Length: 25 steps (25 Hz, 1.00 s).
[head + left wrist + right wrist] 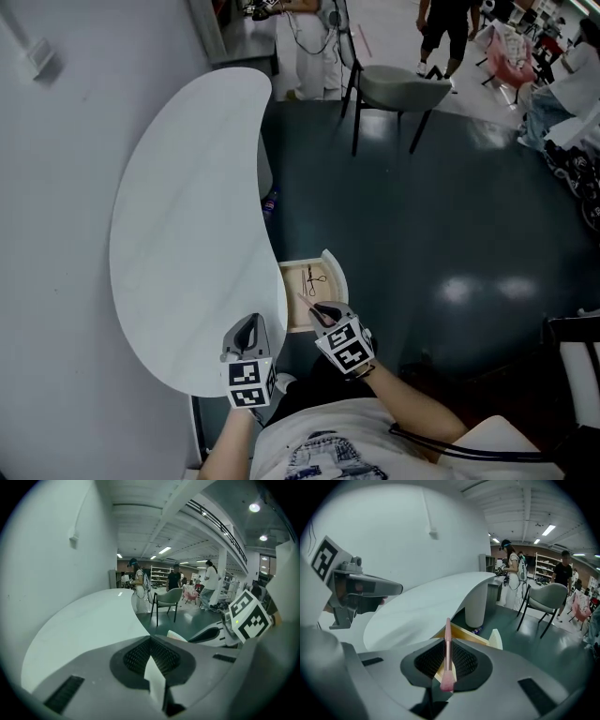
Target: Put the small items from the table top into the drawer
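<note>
Clamped tight on a thin pink brush point(447, 654) with the right gripper point(448, 638) fingers: fluffy end near the camera, handle pointing away. Held just by the near end of the open wooden drawer point(292, 298), lower middle of the head view, with small dark tools point(312, 279) inside. Nearly together on the left gripper point(151, 644): only a thin white sliver point(154, 677) in the gap, a held thing or the table behind, cannot tell which. Hanging over the near edge of the curved white table point(187, 225). Hemmed in by a wall point(56, 244) on the left. Plenty of open dark floor point(441, 234) to the right, with a chair point(401, 86) far up top.
</note>
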Motion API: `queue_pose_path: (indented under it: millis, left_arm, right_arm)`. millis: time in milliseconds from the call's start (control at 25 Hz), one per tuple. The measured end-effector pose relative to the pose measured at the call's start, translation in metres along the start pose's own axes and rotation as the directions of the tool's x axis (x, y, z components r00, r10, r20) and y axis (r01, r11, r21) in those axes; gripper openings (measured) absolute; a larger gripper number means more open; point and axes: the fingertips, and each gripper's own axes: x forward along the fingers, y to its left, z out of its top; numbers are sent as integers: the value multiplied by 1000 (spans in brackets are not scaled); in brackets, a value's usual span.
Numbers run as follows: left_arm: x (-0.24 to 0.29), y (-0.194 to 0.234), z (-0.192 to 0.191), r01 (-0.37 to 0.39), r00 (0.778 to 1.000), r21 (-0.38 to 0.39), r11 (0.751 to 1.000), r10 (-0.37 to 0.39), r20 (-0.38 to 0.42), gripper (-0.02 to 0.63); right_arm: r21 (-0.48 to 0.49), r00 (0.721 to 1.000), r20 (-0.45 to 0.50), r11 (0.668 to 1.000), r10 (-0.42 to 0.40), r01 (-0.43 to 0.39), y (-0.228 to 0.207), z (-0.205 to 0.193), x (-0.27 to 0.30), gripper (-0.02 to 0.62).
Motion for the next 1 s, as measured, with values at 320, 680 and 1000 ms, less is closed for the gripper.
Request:
queue_pose_path:
  millis: [320, 680, 1000]
  left_arm:
    - [28, -30, 18, 5, 1000, 11, 1000, -5, 10, 17]
    - [41, -43, 20, 55, 998, 51, 997, -54, -15, 17]
    - [61, -46, 30, 145, 989, 118, 982, -142, -36, 16]
  right_arm:
    - [15, 1000, 0, 1000, 9, -9, -31, -8, -4, 58]
    - [85, 1000, -9, 996, -21, 22, -43, -22, -7, 58]
    - [178, 997, -2, 981, -80, 79, -43, -21, -1, 58]
